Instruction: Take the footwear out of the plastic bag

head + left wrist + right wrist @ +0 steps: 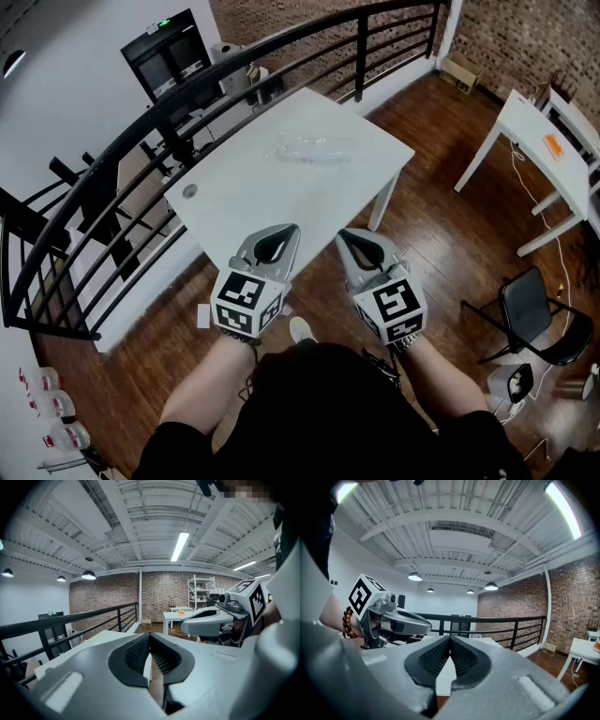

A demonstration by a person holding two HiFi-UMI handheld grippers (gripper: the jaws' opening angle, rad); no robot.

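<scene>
A clear plastic bag with pale footwear inside lies on the far part of the white table. Both grippers hover side by side at the table's near edge, well short of the bag. My left gripper is shut, jaws tip to tip with nothing between them. Just to its right, my right gripper is shut and empty too. In the left gripper view the closed left gripper points over the tabletop. The right gripper view shows the closed right gripper the same way. The bag shows in neither gripper view.
A black railing curves behind and left of the table. A second white table stands at the right, with a black chair below it. A monitor sits beyond the railing. Wooden floor surrounds the table.
</scene>
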